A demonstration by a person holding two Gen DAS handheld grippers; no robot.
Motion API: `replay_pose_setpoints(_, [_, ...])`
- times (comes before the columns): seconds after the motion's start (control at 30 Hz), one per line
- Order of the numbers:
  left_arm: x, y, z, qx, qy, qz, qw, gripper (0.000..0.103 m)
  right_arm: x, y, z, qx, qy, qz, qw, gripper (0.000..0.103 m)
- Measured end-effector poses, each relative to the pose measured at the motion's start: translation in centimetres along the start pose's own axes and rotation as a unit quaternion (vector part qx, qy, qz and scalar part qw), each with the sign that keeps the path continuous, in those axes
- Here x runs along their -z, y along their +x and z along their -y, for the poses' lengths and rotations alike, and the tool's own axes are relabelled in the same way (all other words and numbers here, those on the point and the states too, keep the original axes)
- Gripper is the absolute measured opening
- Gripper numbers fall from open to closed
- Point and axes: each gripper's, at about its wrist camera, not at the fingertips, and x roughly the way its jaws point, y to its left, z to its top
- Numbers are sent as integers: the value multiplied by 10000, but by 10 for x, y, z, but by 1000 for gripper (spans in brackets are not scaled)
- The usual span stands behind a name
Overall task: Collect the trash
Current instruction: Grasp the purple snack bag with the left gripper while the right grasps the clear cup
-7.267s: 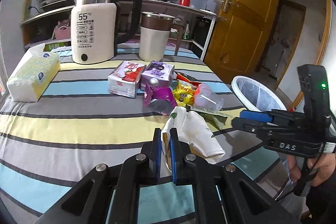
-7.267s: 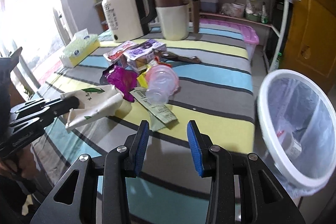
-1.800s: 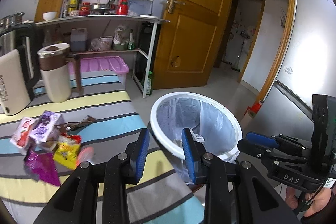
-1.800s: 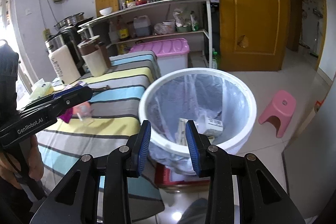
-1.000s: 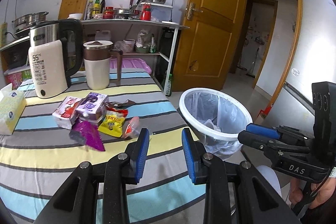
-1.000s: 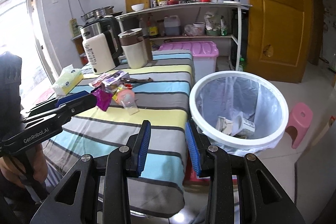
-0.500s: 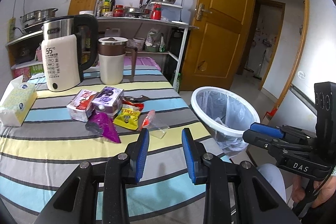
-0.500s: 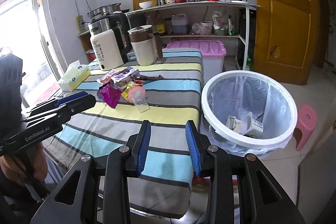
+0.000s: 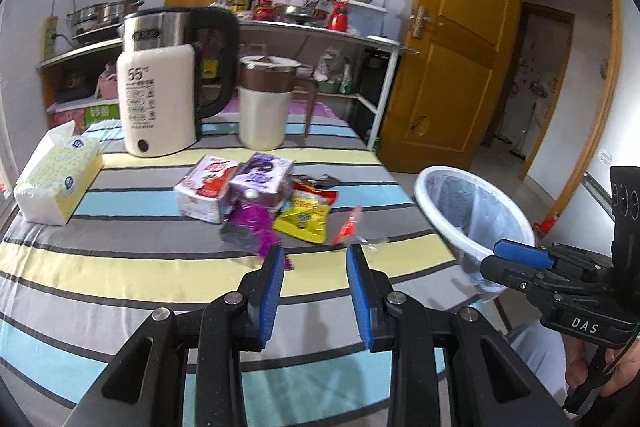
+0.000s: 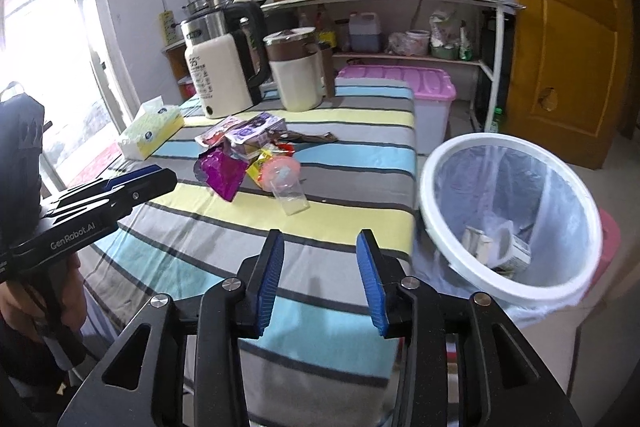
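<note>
Since 7.3 s ago the white wrapper that the left gripper (image 9: pixel 315 287) pinched is gone from the surface (image 9: pixel 120 267), and crumpled paper and a carton (image 10: pixel 496 247) now lie at the bottom of the bin (image 10: pixel 508 291). At 1.8 s ago both grippers hung over the bin; now both have swung back to face the striped surface. That reads as 1 drop finished and the next pick about to start.

Both sets of fingers are released and empty: the left blue pads (image 9: pixel 276 287) stand well apart, and so do those of the right gripper (image 10: pixel 322 281).

What is left sits in 1 cluster near the middle of the surface, in front of the kettle (image 9: pixel 160 95) and the mug (image 9: pixel 266 103): 2 cartons (image 9: pixel 236 191) side by side, a purple wrapper (image 9: pixel 252 227), a yellow wrapper (image 9: pixel 304 219) and a clear cup with a pink lid (image 10: pixel 286 183).

The cup lies on its side. Its long axis runs from the pink lid, which touches the wrappers, out to its clear base (image 10: pixel 294 205), which points toward the near edge and slightly toward the bin. It is the nearest piece to both grippers and likely the next to go. The purple wrapper's long axis runs from the cartons toward the left gripper, narrow end nearest.

The bin stands off the surface's right edge, tilted toward the grippers.
</note>
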Motion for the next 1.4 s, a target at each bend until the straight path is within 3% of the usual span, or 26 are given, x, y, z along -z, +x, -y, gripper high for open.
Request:
replay_pose_setpoints(0.2, [-4,16,-22,-163,-166,-91,9997,47,-9,32,-9,-155,-178,-218,9995,39])
replay_pose_setpoints(0.6, [-16,65,-52,-143,-518,-458,9975,58,-28,89,-18,-300,-388,-596,9970,40])
replay_pose_setpoints(0.9, [-18,93,-58,-95,-716,-730,9947,58,-35,115,-16,-296,-320,-770,9961,40])
replay_pose_setpoints(0.97, [-17,97,-57,-161,-681,-788,9944,55,-36,117,-14,-334,-245,-769,9962,40])
replay_pose_setpoints(1.03, [-17,101,-57,-133,-694,-873,9937,41,-37,118,-13,-348,-236,-771,9961,36])
replay_pose_setpoints(1.1, [-17,102,-57,-109,-692,-887,9936,34,-37,118,-15,-360,-257,-764,9961,32])
replay_pose_setpoints(1.4, [-13,89,-50,-101,-563,-714,9958,28,-34,106,-15,-450,-202,-622,9968,30])
